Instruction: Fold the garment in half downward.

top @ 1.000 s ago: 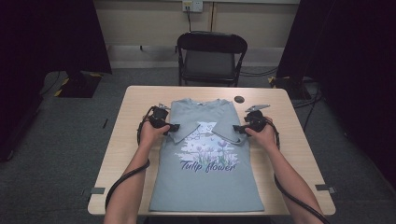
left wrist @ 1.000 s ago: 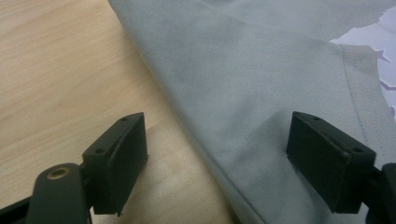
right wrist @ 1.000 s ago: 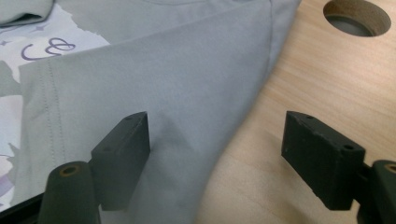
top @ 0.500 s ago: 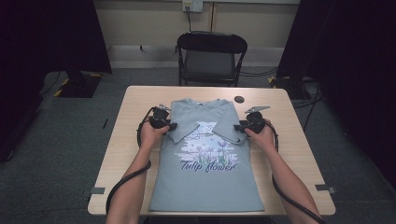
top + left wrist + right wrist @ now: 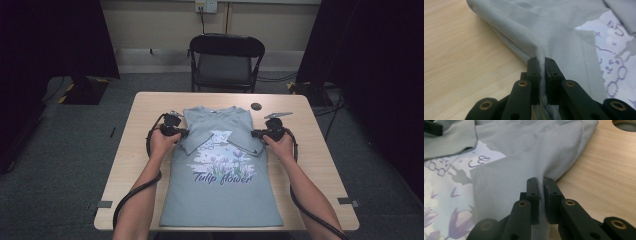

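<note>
at mid-frame we have just closed both grippers, left (image 5: 184, 133) and right (image 5: 256, 133), on the folded side edges of the shirt (image 5: 220, 190), whose length runs toward the lower frame edge.

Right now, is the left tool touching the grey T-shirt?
Touching. In the left gripper view the left tool, whose jaws have just been closing, pinches a fold of the T-shirt between its pads.

Overhead view; two close fabric-level views
</note>
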`<state>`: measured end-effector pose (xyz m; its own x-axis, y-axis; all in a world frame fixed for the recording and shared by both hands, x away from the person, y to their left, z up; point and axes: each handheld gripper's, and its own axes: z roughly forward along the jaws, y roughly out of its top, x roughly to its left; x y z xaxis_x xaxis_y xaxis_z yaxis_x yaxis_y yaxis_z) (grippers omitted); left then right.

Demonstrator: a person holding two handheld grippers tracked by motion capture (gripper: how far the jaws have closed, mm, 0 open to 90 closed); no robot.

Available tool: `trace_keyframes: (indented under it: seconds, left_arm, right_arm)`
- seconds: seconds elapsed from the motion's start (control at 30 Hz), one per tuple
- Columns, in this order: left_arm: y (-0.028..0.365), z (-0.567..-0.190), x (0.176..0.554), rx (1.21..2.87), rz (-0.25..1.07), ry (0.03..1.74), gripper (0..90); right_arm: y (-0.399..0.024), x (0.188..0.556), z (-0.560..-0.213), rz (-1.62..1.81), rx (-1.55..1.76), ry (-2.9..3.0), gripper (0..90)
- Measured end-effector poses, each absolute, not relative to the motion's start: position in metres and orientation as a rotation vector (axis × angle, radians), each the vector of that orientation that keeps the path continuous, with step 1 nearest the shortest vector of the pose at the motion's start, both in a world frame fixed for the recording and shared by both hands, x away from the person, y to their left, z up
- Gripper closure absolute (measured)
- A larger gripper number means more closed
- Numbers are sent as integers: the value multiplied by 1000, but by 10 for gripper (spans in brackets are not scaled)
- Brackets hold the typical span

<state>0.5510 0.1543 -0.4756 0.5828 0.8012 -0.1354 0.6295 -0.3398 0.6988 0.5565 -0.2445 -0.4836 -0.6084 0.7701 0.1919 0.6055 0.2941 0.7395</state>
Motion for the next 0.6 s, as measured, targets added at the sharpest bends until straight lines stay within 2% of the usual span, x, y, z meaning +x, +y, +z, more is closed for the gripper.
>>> trace_keyframes:
  seconds: [0.6]
  left_arm:
    - [157,-445,554,2024,322,1094,842]
  right_arm:
    - [-254,557,-461,1311,1287,2299,841]
